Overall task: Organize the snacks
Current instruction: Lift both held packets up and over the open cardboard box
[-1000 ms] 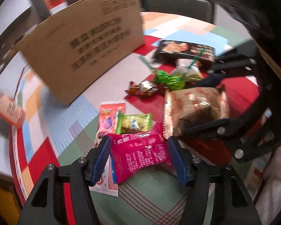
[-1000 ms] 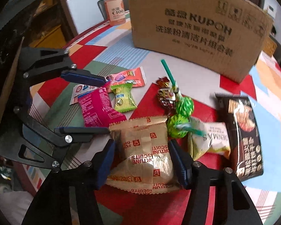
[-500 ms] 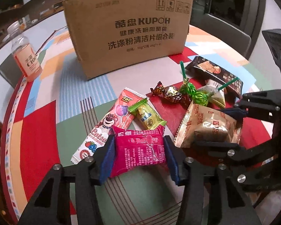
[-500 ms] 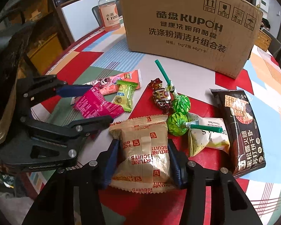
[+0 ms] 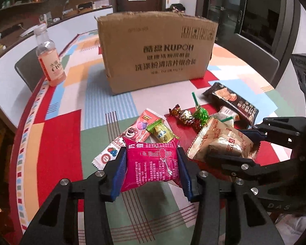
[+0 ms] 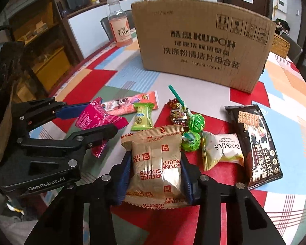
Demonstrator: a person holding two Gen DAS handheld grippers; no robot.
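Observation:
My left gripper (image 5: 151, 163) is shut on a pink snack packet (image 5: 152, 163) and holds it lifted above the table. My right gripper (image 6: 156, 167) is shut on a tan Fortune Biscuits packet (image 6: 155, 163), also raised. Each gripper shows in the other's view: the left one (image 6: 91, 120) with the pink packet (image 6: 95, 118), the right one (image 5: 234, 145) with the biscuits (image 5: 220, 140). A large cardboard box (image 5: 157, 53) stands at the back of the table, its inside hidden. It also shows in the right wrist view (image 6: 200, 45).
On the patterned tablecloth (image 5: 57, 143) lie a long pink candy packet (image 6: 130, 103), a green candy (image 6: 142, 116), foil chocolates (image 6: 176, 112), green lollipops (image 6: 193, 126), a Denmas bag (image 6: 222, 151) and a black cracker packet (image 6: 255, 143). A drink bottle (image 5: 50, 57) stands back left.
Both grippers have lifted their packets off the table and pulled back, turning to face the box. The pink packet and the biscuits are now higher.

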